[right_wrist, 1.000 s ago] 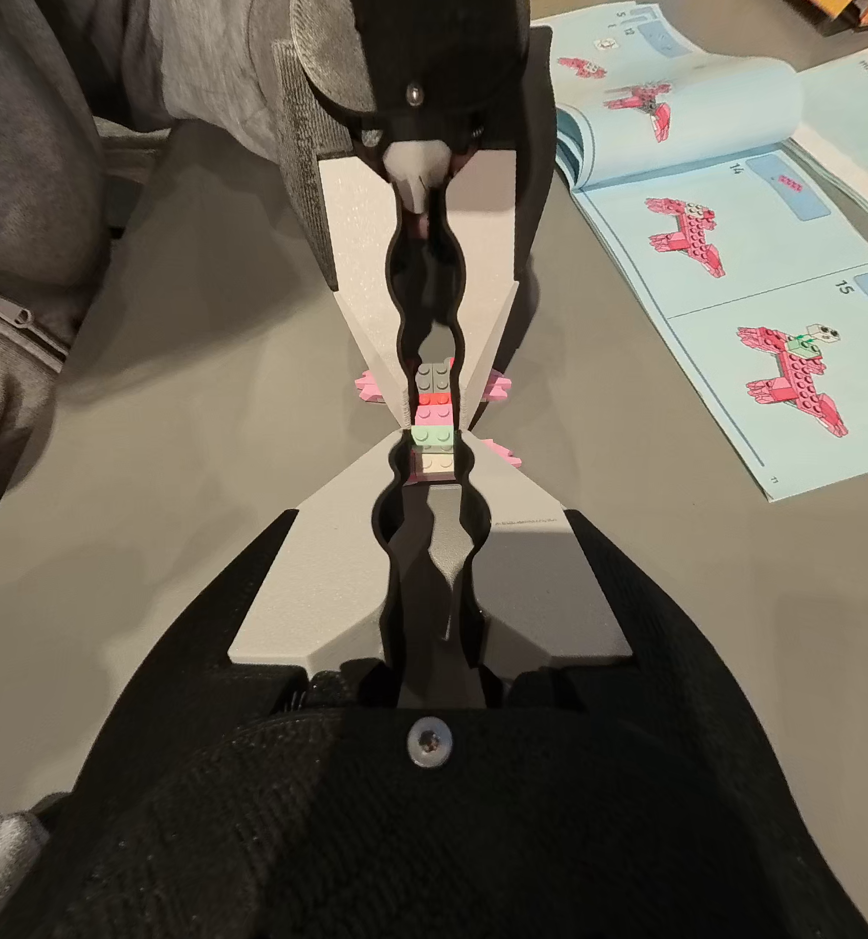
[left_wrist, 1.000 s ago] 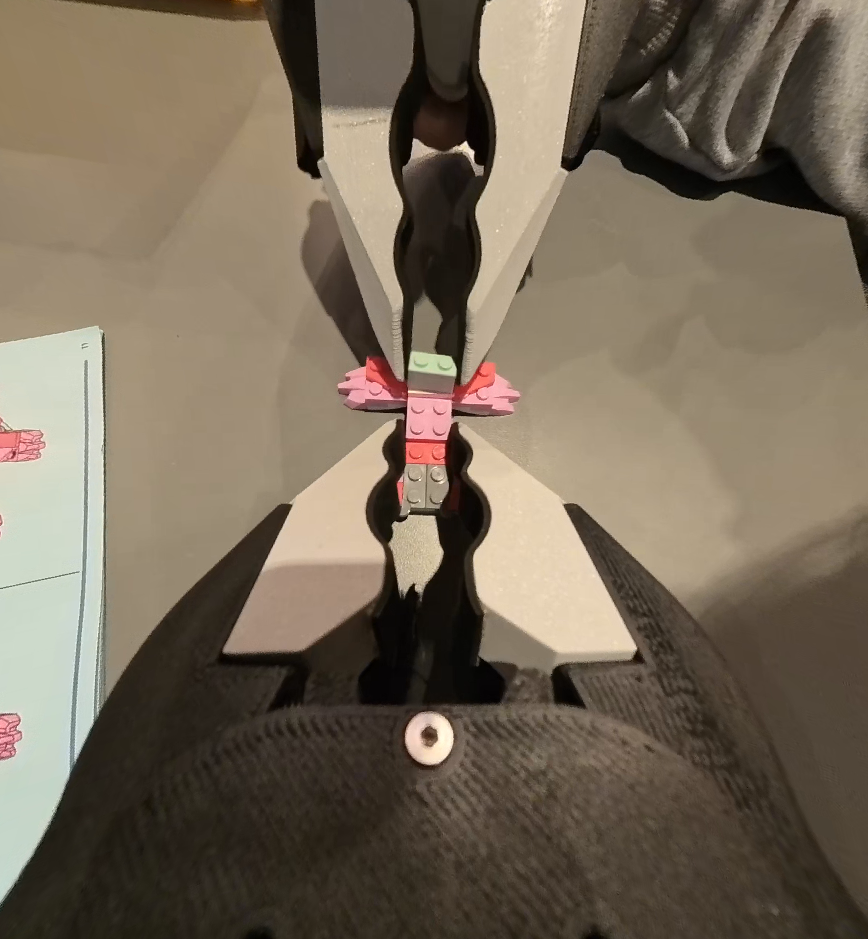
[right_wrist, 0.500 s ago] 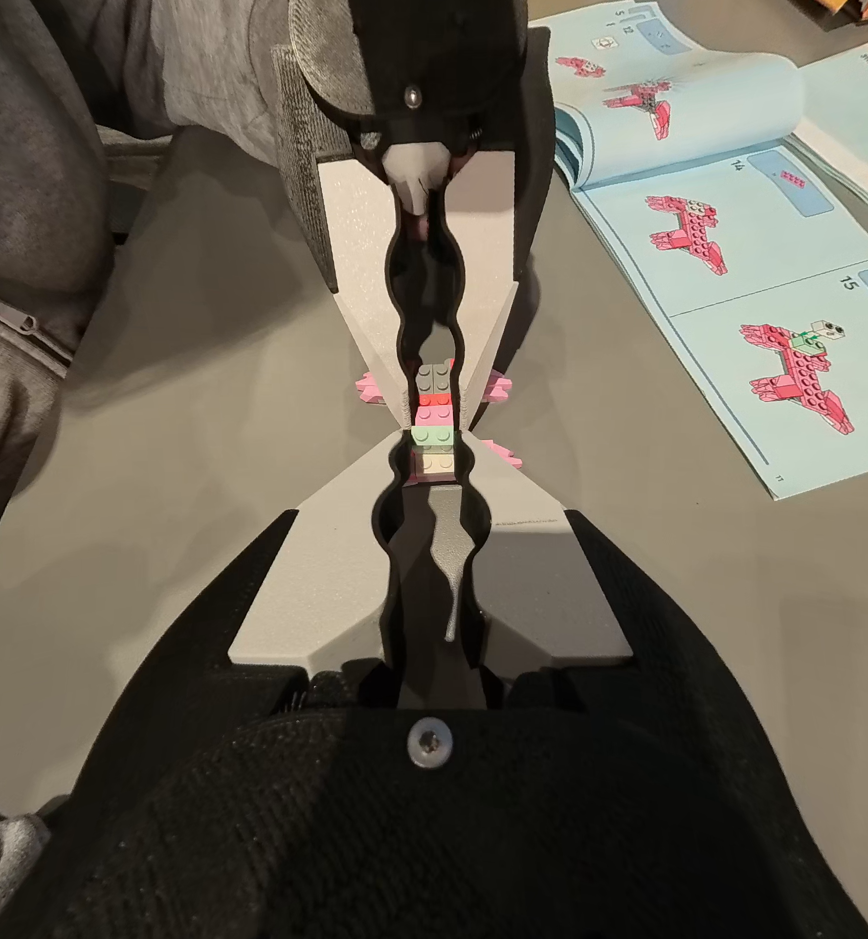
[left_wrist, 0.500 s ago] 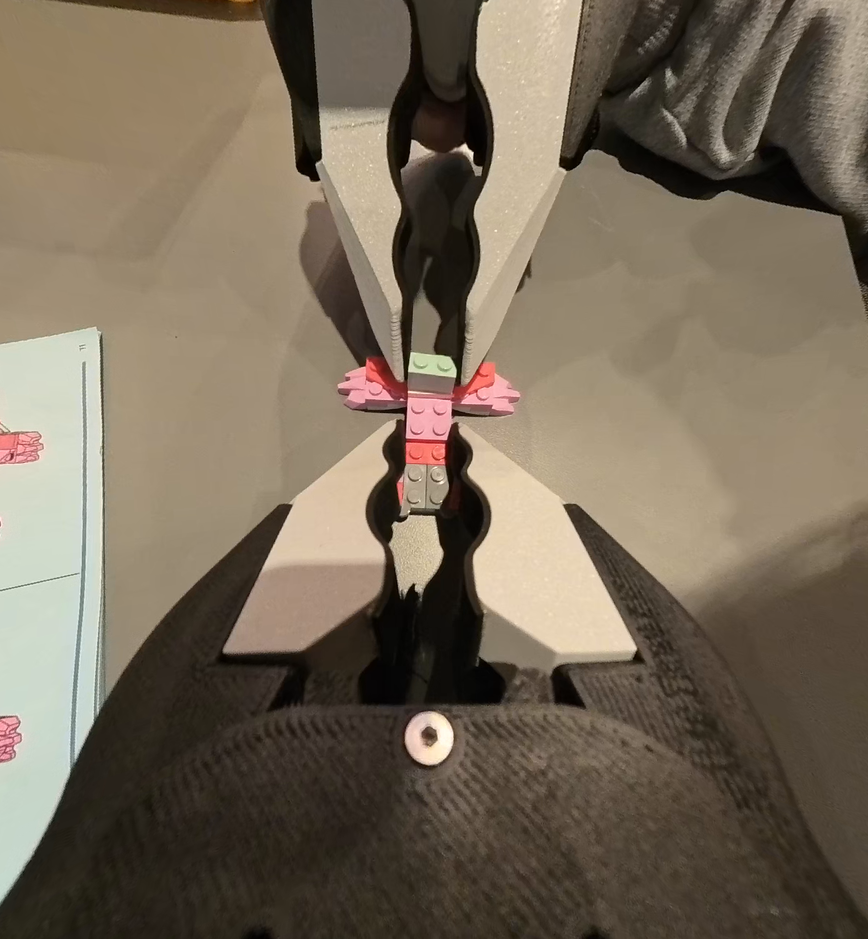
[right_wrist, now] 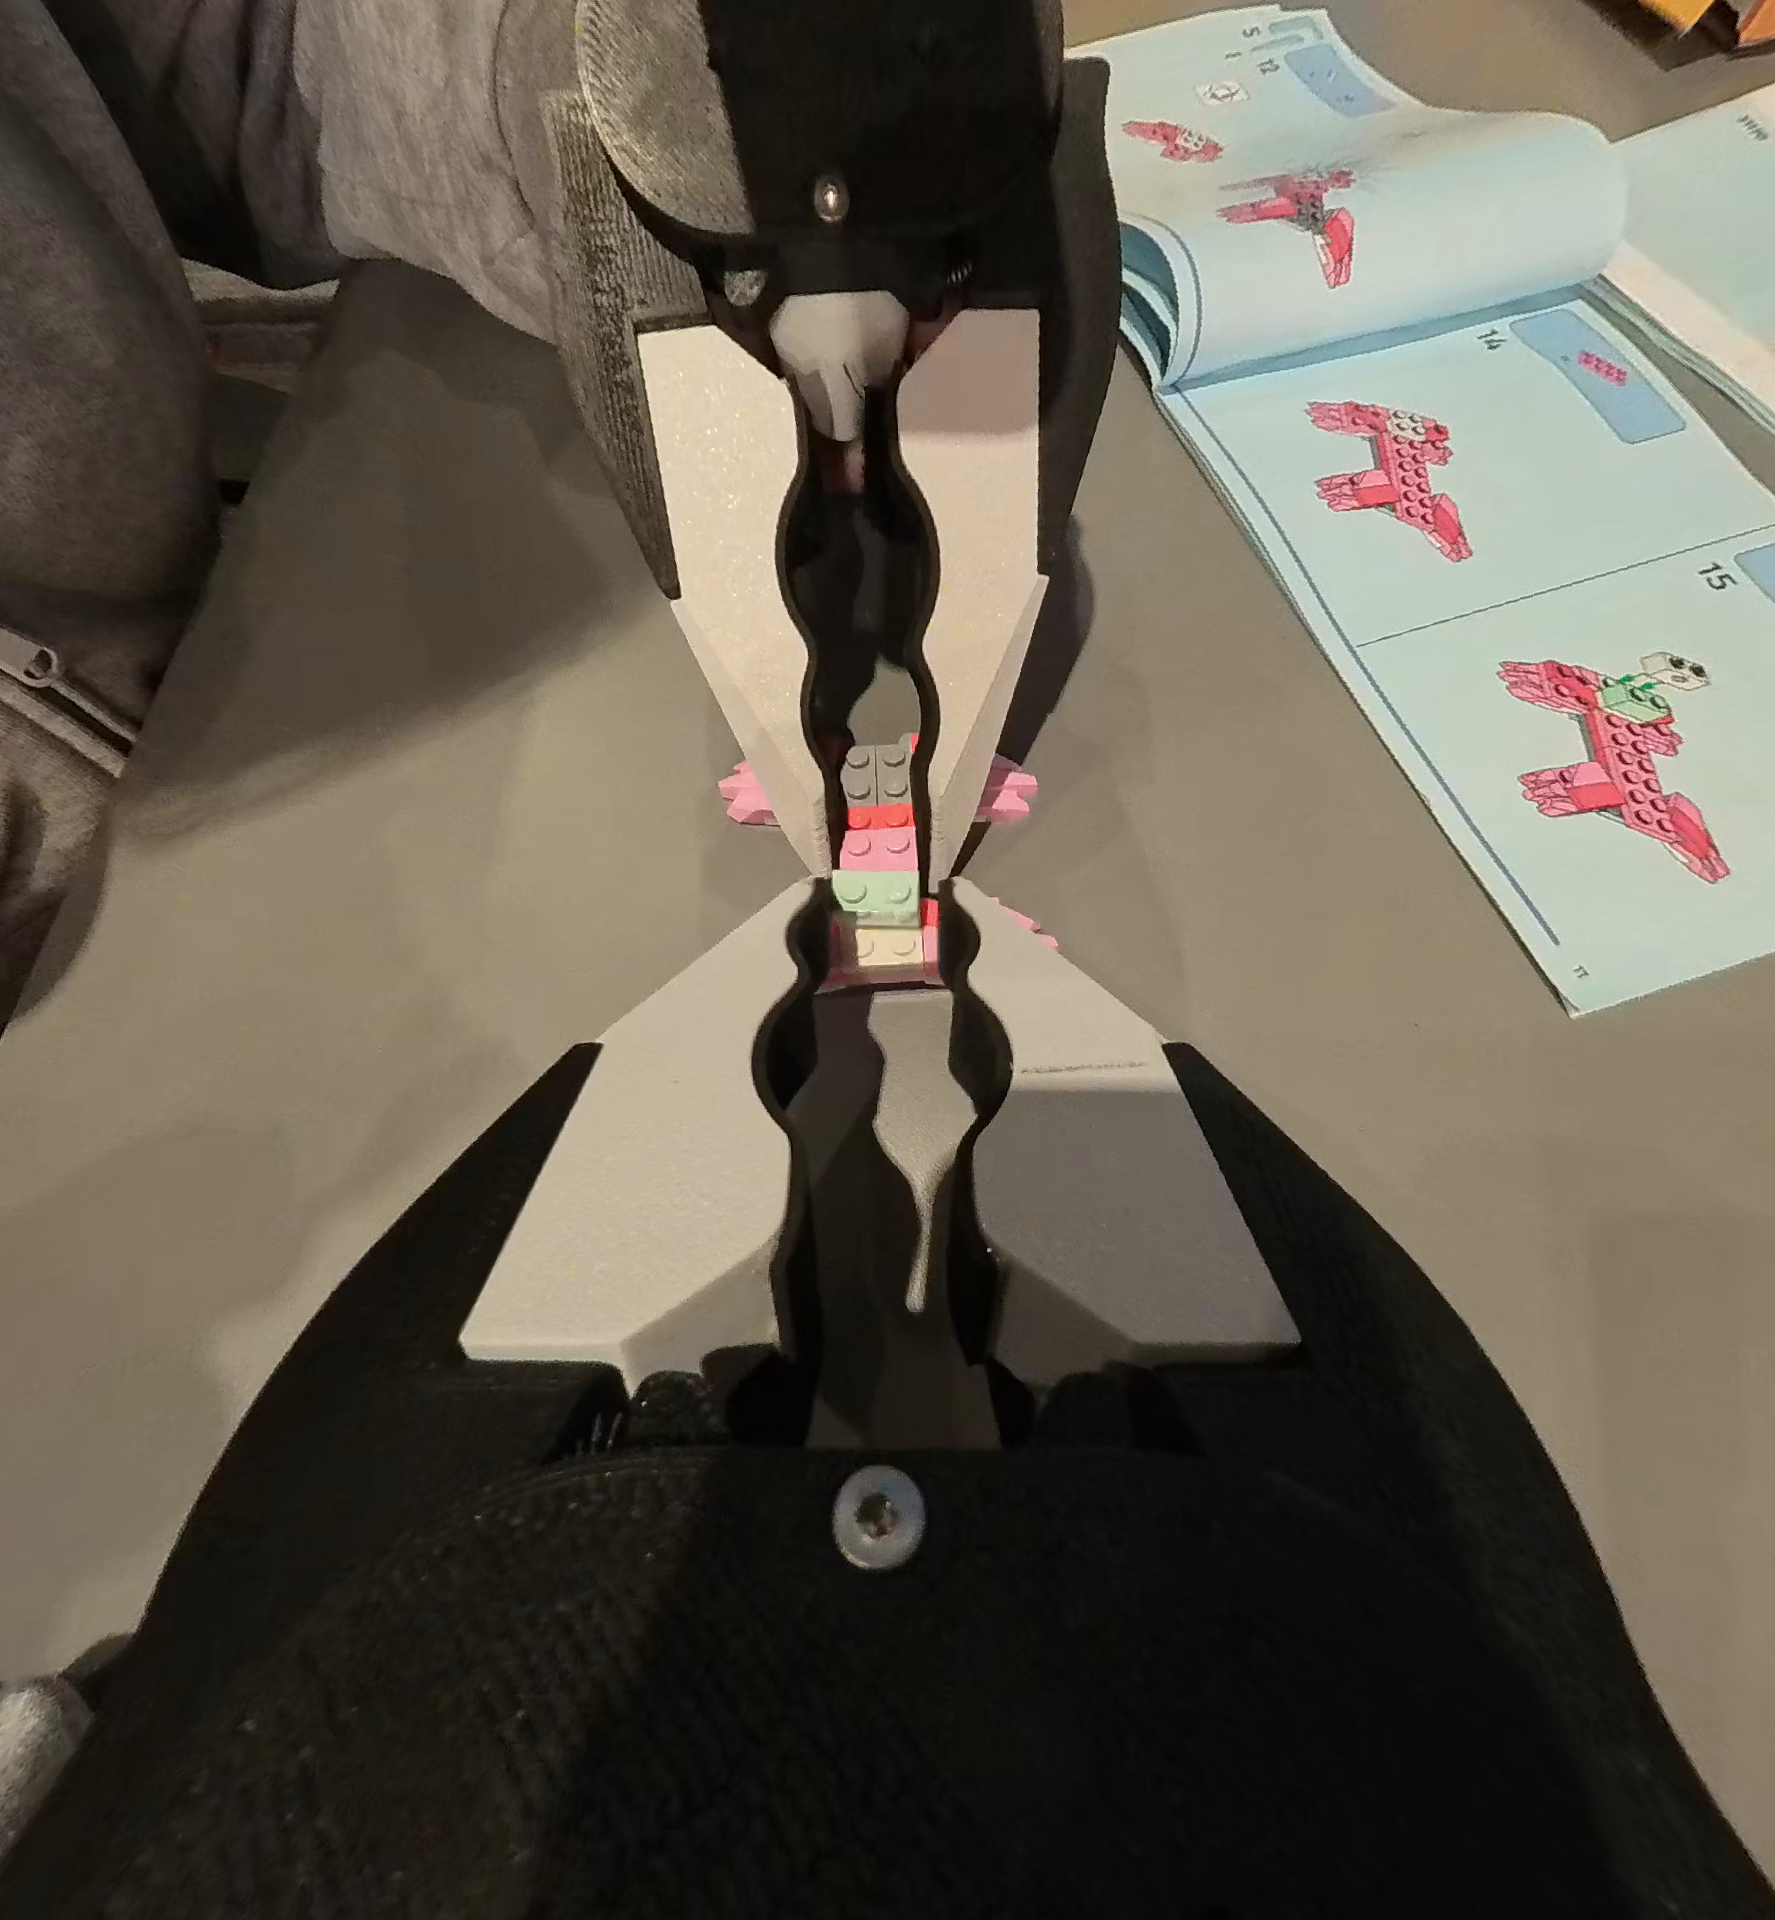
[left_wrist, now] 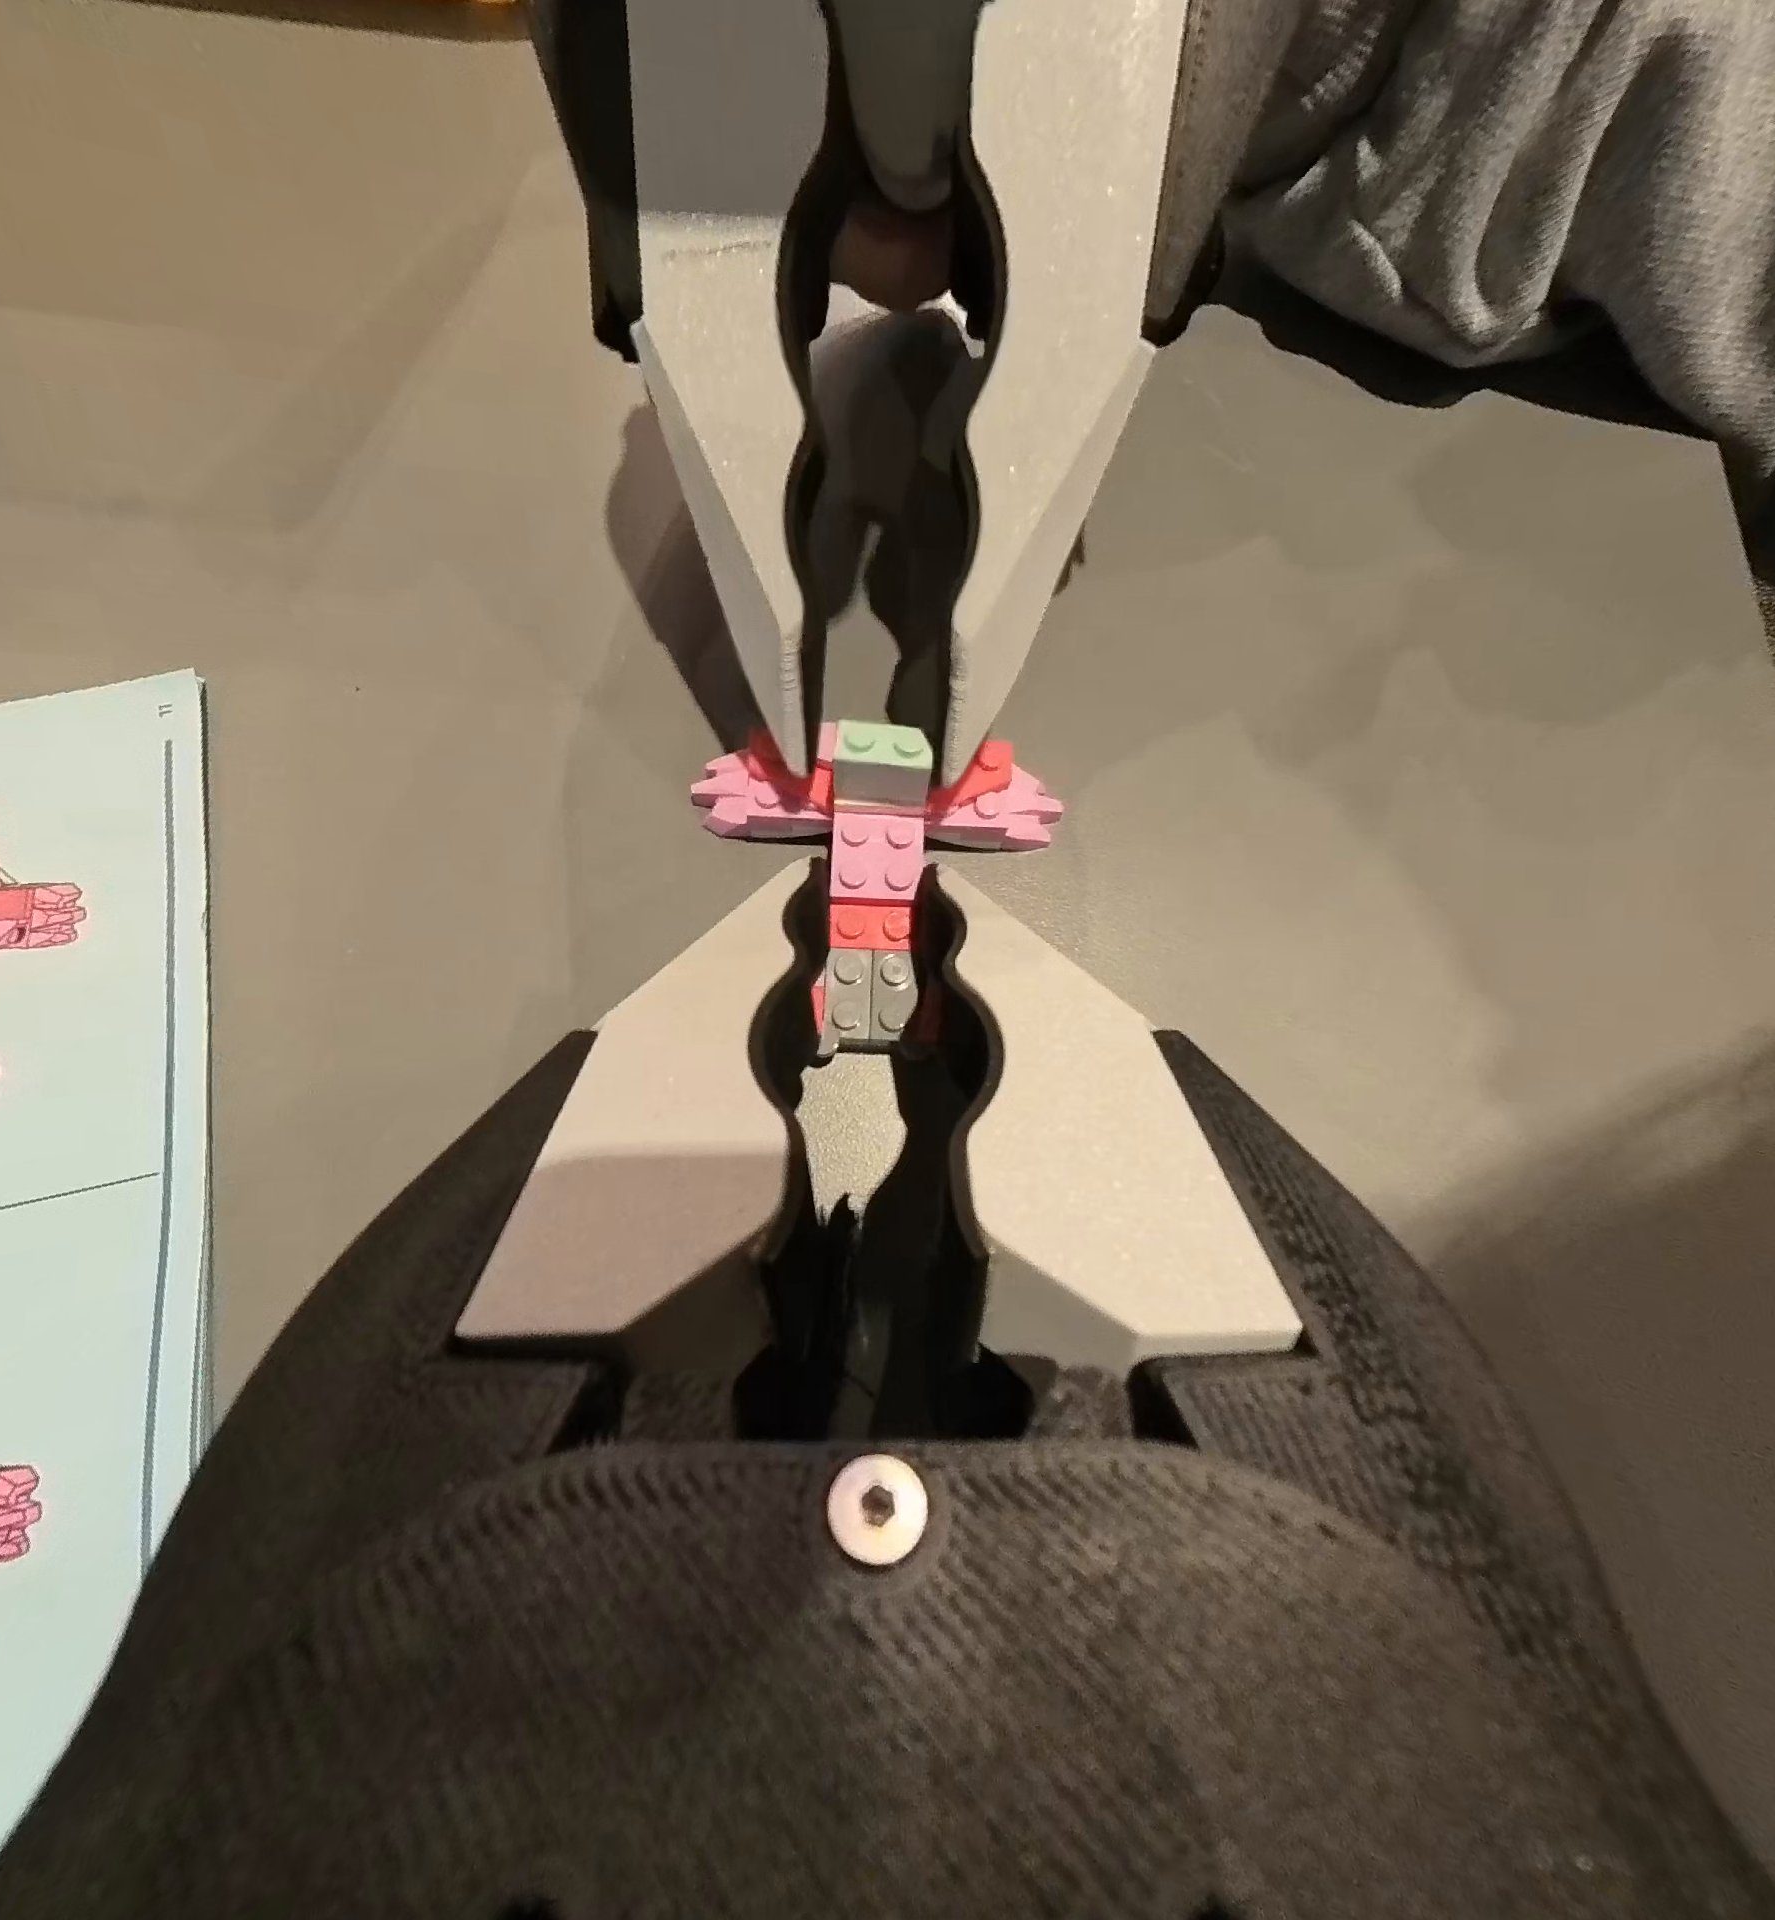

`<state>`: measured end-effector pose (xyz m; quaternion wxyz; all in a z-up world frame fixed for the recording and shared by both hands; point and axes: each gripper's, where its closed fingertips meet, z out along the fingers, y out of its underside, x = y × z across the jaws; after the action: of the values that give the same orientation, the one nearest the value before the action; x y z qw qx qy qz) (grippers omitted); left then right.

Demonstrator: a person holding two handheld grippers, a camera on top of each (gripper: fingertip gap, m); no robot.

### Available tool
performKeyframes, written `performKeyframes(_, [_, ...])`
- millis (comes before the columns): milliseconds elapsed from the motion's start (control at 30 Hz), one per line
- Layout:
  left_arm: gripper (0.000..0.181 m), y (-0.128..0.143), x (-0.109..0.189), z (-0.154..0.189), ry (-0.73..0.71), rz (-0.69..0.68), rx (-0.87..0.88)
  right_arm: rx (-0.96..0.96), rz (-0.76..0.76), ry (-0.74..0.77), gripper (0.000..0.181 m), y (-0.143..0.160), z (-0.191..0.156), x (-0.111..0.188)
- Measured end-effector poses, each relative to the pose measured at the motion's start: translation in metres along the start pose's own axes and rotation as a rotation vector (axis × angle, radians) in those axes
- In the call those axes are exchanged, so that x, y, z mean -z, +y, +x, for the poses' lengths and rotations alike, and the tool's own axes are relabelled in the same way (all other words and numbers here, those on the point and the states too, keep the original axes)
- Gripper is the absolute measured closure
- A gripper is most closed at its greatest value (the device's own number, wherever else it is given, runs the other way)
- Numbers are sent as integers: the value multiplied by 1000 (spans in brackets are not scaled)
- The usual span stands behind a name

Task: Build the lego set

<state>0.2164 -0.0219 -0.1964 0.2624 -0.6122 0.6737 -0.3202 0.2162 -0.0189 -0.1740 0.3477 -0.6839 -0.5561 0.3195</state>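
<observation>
A small pink and red lego creature [left_wrist: 875,868] with spread pink feet stands on the grey table [left_wrist: 1382,935]. It has a grey rear end and a light green brick [left_wrist: 883,764] on its front. My left gripper [left_wrist: 875,883] is shut on its rear body. My right gripper [left_wrist: 875,774] comes from the opposite side, tips meeting the left's, and is shut on the front around the green brick. In the right wrist view the right gripper [right_wrist: 880,896] holds the green brick [right_wrist: 875,891] with a cream brick [right_wrist: 888,943] just below it, and the left gripper [right_wrist: 880,860] faces it.
An open light blue instruction booklet [right_wrist: 1485,623] lies right of the model in the right wrist view, and its edge shows at the left of the left wrist view [left_wrist: 52,1039]. A person's grey sleeve [left_wrist: 1537,208] is behind the right gripper. Both grippers' tips are close together, under 4 cm apart.
</observation>
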Motion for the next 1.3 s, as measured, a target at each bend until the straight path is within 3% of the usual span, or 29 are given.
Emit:
performKeyframes(367, [165,-1,2,1,-4,9,-62,53,-57,26,167,-1,-3,0])
performKeyframes(600, [165,-17,14,-8,-85,102,-128,188,-43,157,167,-17,3,10])
performKeyframes(867, [165,-13,12,-8,-132,65,-220,166,-90,153,167,-12,2,7])
performKeyframes(1300, [165,-12,9,-2,-64,66,-161,113,-72,121,167,-12,0,6])
